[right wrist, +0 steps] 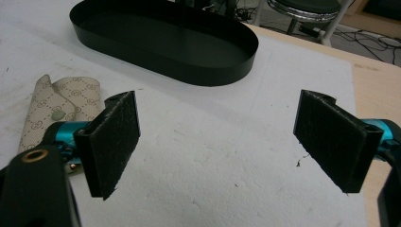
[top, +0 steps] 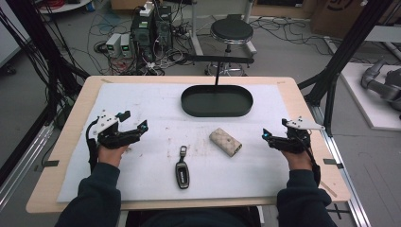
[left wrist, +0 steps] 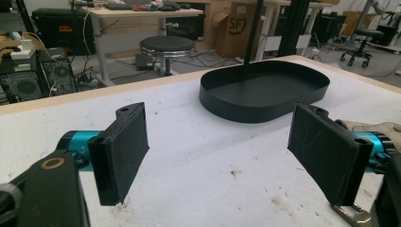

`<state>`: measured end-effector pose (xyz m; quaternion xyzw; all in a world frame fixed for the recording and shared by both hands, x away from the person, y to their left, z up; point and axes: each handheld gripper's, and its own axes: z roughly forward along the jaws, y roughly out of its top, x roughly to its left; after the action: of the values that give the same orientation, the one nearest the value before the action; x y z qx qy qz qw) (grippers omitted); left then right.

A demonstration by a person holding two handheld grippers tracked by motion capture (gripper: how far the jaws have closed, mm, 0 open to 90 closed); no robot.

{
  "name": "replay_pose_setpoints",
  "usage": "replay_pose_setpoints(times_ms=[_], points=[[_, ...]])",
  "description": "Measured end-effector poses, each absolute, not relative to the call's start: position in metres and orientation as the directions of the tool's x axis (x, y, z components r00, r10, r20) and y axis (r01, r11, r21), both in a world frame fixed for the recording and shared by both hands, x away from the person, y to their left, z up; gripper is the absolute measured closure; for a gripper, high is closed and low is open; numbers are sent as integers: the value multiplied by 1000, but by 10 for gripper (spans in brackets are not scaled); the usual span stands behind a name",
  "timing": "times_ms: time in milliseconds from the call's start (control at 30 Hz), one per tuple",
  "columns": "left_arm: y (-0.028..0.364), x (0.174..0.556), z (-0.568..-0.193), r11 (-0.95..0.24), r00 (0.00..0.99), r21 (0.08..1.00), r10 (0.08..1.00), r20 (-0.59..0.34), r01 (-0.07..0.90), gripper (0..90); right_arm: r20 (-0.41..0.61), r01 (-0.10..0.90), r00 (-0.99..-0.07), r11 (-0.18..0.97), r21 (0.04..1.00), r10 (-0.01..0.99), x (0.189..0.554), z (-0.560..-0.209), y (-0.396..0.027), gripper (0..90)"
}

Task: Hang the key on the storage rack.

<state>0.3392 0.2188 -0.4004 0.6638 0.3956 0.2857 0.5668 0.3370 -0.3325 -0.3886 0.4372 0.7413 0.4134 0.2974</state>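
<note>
In the high view, a light wooden table [top: 66,142] carries a white foam mat [top: 142,104]. The left gripper [top: 136,128] hovers over the mat's left part, held in a hand that enters from the bottom edge in a dark sleeve, its jaws wide apart with nothing between them. The right gripper [top: 267,138] hovers near the mat's right edge, jaws also spread and empty. Between the two, near the mat's middle, lie a black car key fob with a short strap [top: 182,172] and, just to its right and a little farther back, a beige patterned key pouch [top: 226,142]; the two lie apart from each other and from both grippers. Behind them, toward the table's far edge, sits an oval black metal tray [top: 189,107], with a thin black stand rising behind it.

In the left gripper view, the two black padded jaws stand far apart over bare, slightly stained mat, holding nothing. The oval tray [left wrist: 222,101] lies ahead and to the right. A sliver of the beige pouch [left wrist: 392,127] shows behind the right-hand jaw, and a metal clip [left wrist: 352,215] peeks out at the bottom right.

In the right gripper view, the jaws are again fully spread over empty mat. The beige pouch [right wrist: 42,109] lies behind the left-hand jaw, untouched, and the tray [right wrist: 227,66] sits ahead, at upper left.
</note>
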Motion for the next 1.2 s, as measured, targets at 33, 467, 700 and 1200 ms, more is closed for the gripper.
replay_pose_setpoints(times_ms=[33, 467, 700, 1200], points=[[219, 339, -401, -50, 524, 978, 849, -66, 204, 207, -81, 403, -440, 277, 872, 895, 337, -389, -332, 155], [199, 340, -402, -50, 558, 969, 824, -96, 242, 255, -68, 417, -432, 266, 869, 899, 336, -391, -337, 155], [180, 336, -403, -81, 598, 960, 795, -101, 270, 255, -88, 409, -442, 288, 866, 893, 334, -390, -332, 155], [133, 328, -420, -206, 673, 884, 724, -151, 420, 255, -101, 411, -449, 305, 859, 888, 336, -390, -326, 156]])
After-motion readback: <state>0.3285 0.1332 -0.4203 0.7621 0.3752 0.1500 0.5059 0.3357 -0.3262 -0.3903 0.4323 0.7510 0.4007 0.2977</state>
